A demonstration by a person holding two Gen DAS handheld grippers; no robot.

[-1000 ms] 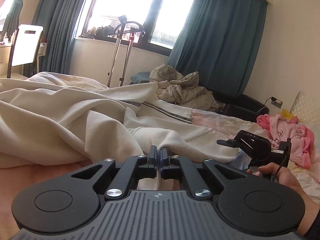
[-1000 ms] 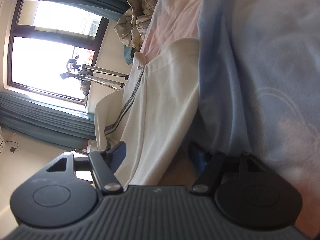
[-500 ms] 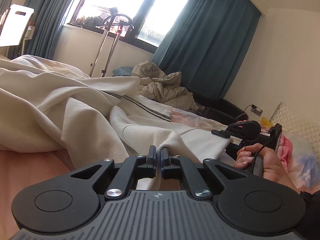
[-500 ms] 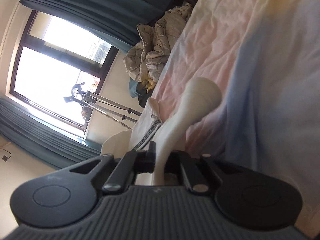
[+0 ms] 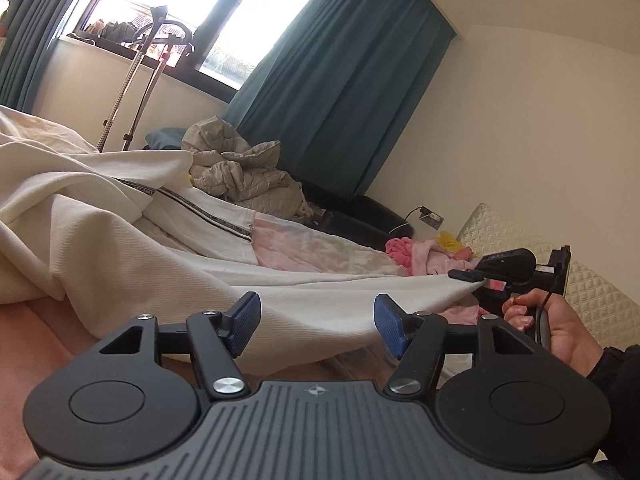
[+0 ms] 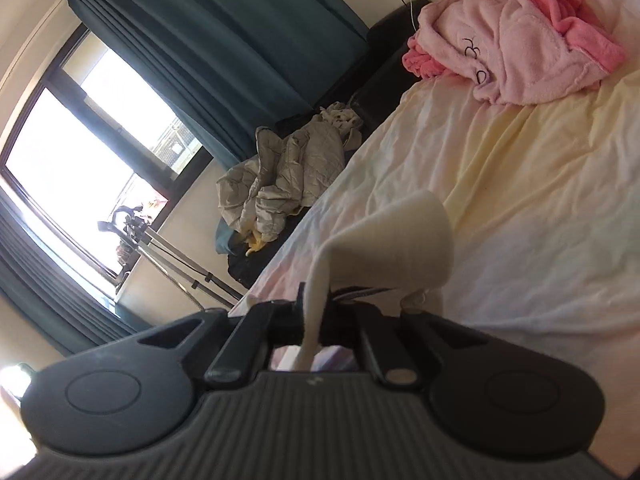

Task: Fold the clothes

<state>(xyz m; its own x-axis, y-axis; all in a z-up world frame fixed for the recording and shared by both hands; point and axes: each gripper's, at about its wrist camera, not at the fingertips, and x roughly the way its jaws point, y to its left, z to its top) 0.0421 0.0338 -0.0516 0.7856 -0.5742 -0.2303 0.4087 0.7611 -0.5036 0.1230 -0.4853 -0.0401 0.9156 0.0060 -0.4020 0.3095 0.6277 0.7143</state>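
Much of the cream garment is cut off from us: in the left wrist view it runs off the frame at 9 o'clock, and its near hem drops behind the left gripper body, so we cannot make out its whole shape. The left gripper's jaws have just been opening and now stand spread, blue pads clear of the cloth, which lies between and beyond them without being pressed. At 3 o'clock in that view the right gripper pinches a corner of the garment, drawing it taut; a hand holds its grip, the sleeve cut off at the frame edge. In the right wrist view we see the same pinch from behind: the jaws are pressed together on a strip of cream cloth, and the fingertips themselves are hidden by the fabric and blurred.

The garment lies on a bed with a pale pink and yellow sheet. A pink fleece garment sits bunched at 1 o'clock in the right view. Beyond the bed lies a heap of grey-beige bedding beside something black that we cannot identify. Teal curtains flank a bright window, washed out by glare, with a metal stand before it. A quilted cushion shows at 3 o'clock.
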